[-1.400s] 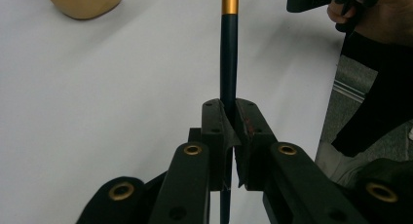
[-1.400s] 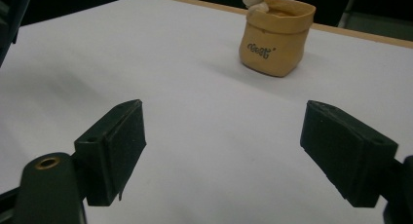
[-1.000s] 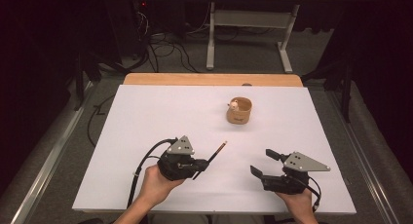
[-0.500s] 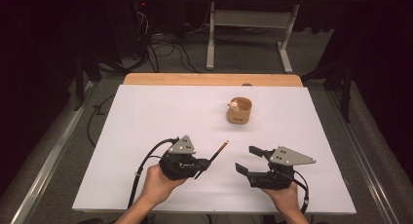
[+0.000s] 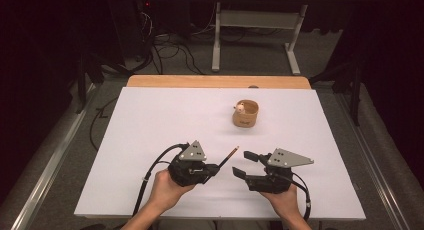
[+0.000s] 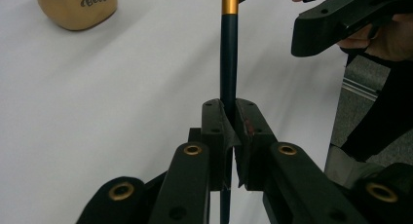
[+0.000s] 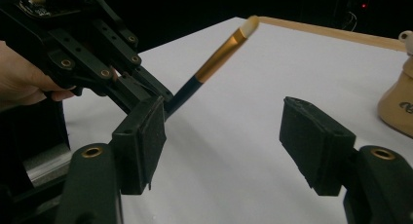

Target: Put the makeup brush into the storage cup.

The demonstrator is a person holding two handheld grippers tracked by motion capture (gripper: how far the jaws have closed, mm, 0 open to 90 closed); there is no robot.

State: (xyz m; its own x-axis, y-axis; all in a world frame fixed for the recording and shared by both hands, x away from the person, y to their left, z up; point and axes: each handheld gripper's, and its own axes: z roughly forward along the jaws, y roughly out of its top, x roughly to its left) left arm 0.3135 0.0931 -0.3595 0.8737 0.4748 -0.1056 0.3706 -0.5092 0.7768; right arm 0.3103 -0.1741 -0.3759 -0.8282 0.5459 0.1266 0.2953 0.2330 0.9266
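High view: left gripper (image 5: 216,167) clamped on brush (image 5: 227,157), tip pointing toward wooden cup (image 5: 245,113), well apart from it. Right gripper (image 5: 245,165) wide apart, empty, just beside brush. Bare desk (image 5: 150,120) all round.

Left gripper view: jaws pinch the dark handle (image 6: 228,53).

Right gripper view: jaws spread, brush (image 7: 214,63) left of the gap.

Left gripper (image 5: 214,168) jaws are clamped together, right gripper (image 5: 243,165) jaws spread wide, both low
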